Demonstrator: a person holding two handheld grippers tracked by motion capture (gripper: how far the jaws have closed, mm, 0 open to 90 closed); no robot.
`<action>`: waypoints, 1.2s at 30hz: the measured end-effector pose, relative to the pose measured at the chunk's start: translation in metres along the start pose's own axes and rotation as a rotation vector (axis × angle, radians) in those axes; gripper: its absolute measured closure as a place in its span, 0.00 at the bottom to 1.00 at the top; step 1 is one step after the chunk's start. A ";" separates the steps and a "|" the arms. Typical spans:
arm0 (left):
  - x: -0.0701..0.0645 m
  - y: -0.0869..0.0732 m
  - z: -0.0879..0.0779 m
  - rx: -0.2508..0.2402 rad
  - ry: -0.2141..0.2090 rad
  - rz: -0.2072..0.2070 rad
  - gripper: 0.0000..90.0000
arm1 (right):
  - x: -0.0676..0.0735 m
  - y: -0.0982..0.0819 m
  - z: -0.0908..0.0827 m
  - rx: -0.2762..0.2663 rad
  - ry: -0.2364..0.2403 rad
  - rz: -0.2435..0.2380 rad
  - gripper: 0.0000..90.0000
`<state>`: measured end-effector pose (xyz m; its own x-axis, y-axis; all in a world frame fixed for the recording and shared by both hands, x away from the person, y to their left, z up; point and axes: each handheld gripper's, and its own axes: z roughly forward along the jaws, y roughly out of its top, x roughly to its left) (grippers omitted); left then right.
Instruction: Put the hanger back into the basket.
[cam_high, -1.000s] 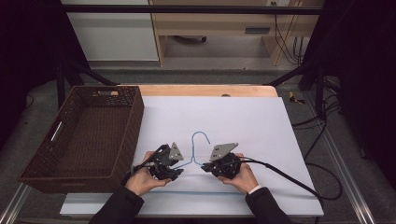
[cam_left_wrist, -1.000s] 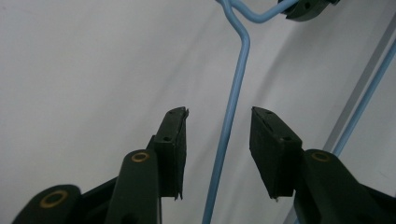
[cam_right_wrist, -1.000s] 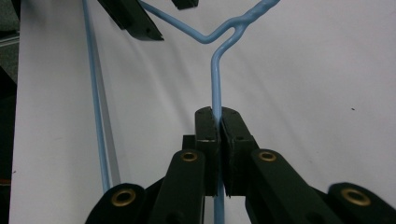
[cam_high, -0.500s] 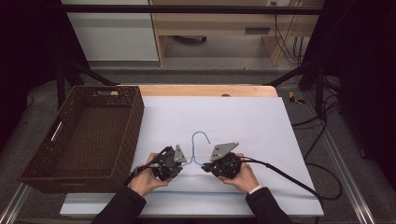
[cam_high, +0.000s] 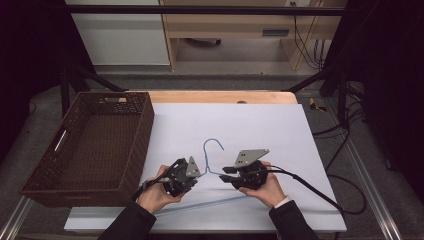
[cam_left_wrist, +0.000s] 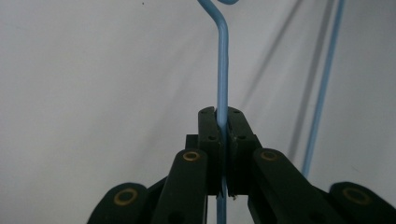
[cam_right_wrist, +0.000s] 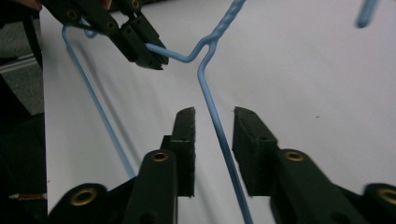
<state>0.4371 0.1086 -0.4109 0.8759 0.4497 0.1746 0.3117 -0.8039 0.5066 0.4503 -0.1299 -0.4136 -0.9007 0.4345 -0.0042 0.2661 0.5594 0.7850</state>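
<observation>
Hanger: the thin light-blue wire coat hanger (cam_high: 212, 172) lay near the white table's (cam_high: 280, 130) front edge.
Left tool (cam_left_wrist: 223, 122): clamped on one shoulder wire, likely steadying it.
Right tool (cam_right_wrist: 214, 122): jaws apart, straddling the other shoulder, not yet gripping.

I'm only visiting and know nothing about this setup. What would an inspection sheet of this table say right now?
Surface: white sheet over a wooden table.
Job's things: blue wire hanger; brown wicker basket at left, nothing seen inside.
Clutter: nothing seen.
Grippers: left hand-held gripper shut on the hanger; right hand-held gripper open, jaws either side of the wire.
Cables: black cable trailing from the right hand-held gripper.
Surroundings: dark frame, cabinet behind.
</observation>
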 end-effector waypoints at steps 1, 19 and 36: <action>0.000 0.000 -0.001 0.000 0.004 -0.008 0.97 | -0.001 0.001 -0.005 -0.014 -0.014 -0.001 0.71; 0.009 -0.002 -0.031 -0.124 0.075 -0.169 0.97 | -0.030 -0.034 -0.081 -0.217 -0.223 0.236 0.19; 0.023 -0.004 -0.057 -0.184 0.171 -0.299 0.97 | -0.031 -0.062 -0.096 -0.211 -0.313 0.314 0.06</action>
<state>0.4353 0.1442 -0.3607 0.6778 0.7242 0.1271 0.4588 -0.5516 0.6966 0.4285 -0.2461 -0.4025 -0.6328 0.7688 0.0922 0.4041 0.2263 0.8863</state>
